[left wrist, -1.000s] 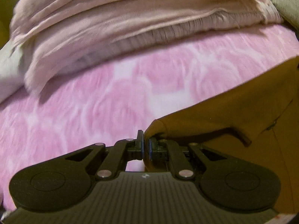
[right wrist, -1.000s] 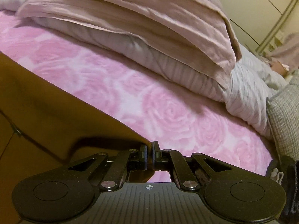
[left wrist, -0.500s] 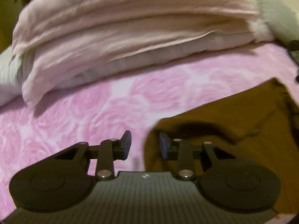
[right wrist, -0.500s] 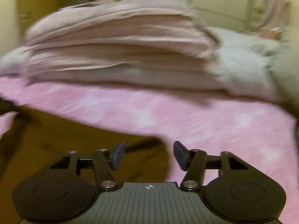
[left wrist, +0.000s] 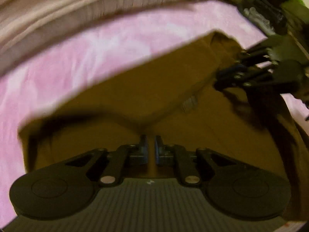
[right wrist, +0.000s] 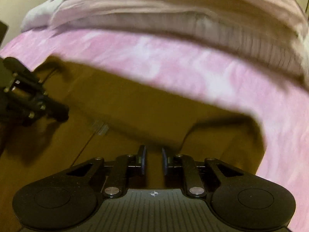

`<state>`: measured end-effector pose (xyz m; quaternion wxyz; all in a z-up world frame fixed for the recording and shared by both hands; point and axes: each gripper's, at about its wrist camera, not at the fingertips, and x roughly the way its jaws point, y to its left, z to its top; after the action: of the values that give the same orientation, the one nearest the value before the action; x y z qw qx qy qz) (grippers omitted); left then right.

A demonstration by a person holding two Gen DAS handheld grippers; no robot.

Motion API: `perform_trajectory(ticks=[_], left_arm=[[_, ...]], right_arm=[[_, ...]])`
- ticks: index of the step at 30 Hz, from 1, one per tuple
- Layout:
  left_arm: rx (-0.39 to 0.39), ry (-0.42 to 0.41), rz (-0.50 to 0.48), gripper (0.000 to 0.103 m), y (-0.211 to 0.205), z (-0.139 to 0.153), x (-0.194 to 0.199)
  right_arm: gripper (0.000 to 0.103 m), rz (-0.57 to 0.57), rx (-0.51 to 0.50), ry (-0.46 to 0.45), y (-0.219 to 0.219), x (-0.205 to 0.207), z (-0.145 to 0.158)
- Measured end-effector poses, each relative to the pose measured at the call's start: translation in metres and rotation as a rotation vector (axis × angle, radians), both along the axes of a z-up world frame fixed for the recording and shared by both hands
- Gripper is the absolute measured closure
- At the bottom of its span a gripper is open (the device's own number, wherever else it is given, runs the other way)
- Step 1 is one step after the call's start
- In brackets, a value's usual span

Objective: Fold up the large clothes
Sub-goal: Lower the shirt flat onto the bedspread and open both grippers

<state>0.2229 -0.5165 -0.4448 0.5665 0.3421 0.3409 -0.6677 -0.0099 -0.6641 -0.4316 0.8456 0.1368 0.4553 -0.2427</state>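
A brown garment (left wrist: pixel 154 81) lies on the pink rose-patterned blanket (left wrist: pixel 96 44), with its far part doubled over into a fold. My left gripper (left wrist: pixel 151 141) points down at that fold's near edge; its jaws are closing to a thin slit filled with brown cloth. My right gripper (right wrist: pixel 153 152) hovers over the same garment (right wrist: pixel 135 100), jaws closing but still apart, with cloth under the tips and no pad pressing on it. Each gripper shows in the other's view: the right gripper (left wrist: pixel 227 77) at the fold's right end, the left gripper (right wrist: pixel 59 114) at the left. Both views are blurred.
A pile of folded pale pink and striped bedding (left wrist: pixel 58 9) runs along the far side of the bed (right wrist: pixel 154 3). Pink blanket (right wrist: pixel 193 67) shows between that pile and the garment. A cream wall stands behind.
Both grippers held garment corners a second ago, then opened and let go. They have since dropped lower over the folded garment, and their jaws have narrowed again.
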Motion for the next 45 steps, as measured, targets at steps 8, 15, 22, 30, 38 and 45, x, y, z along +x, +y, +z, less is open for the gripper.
perform_trajectory(ticks=[8, 15, 22, 30, 38, 45], left_arm=[[-0.184, -0.056, 0.498, 0.095, -0.067, 0.056, 0.101], [-0.135, 0.029, 0.595, 0.093, 0.065, 0.077, 0.115], [0.064, 0.176, 0.747, 0.093, 0.239, 0.081, 0.046], [0.196, 0.329, 0.886, 0.092, 0.334, 0.078, -0.038], [0.165, 0.322, 0.939, 0.092, 0.353, 0.090, -0.096], [0.073, 0.264, 0.960, 0.092, 0.350, 0.124, -0.118]], right_arm=[[0.085, -0.348, -0.197, -0.119, -0.066, -0.016, 0.053], [0.059, -0.485, 0.080, -0.235, 0.040, -0.153, 0.080], [0.059, -0.409, 0.421, -0.142, 0.229, -0.234, 0.083], [0.059, -0.331, 0.611, -0.072, 0.311, -0.248, 0.044], [0.103, -0.300, 0.729, -0.401, 0.286, -0.275, 0.059], [0.103, -0.528, 0.385, -0.682, 0.169, -0.415, 0.166]])
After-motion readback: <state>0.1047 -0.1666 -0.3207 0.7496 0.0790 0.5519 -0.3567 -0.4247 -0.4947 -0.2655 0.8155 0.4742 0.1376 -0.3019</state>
